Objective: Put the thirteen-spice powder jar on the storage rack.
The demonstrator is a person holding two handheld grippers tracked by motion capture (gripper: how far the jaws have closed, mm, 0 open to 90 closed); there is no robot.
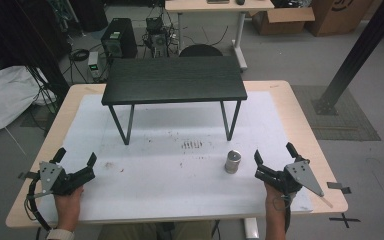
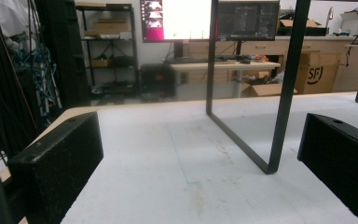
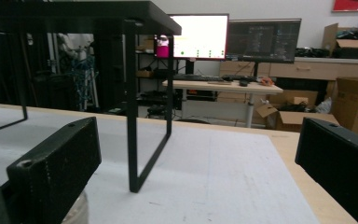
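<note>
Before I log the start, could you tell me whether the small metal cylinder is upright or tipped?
Upright: the metal cylinder stands on end on the white mat, round top facing up.

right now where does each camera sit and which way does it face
High view: above the person's side, looking forward and down on the white mat; both hands, left tongs and right tongs show.
Left gripper view: low on the left tongs, facing the black stand; its two jaws show.
Right gripper view: low on the right tongs, facing the stand; its jaws show.
Shared: stand, mat.

Dim, soft pics; monitor (image 3: 199, 36) glares, jaws blurry.
</note>
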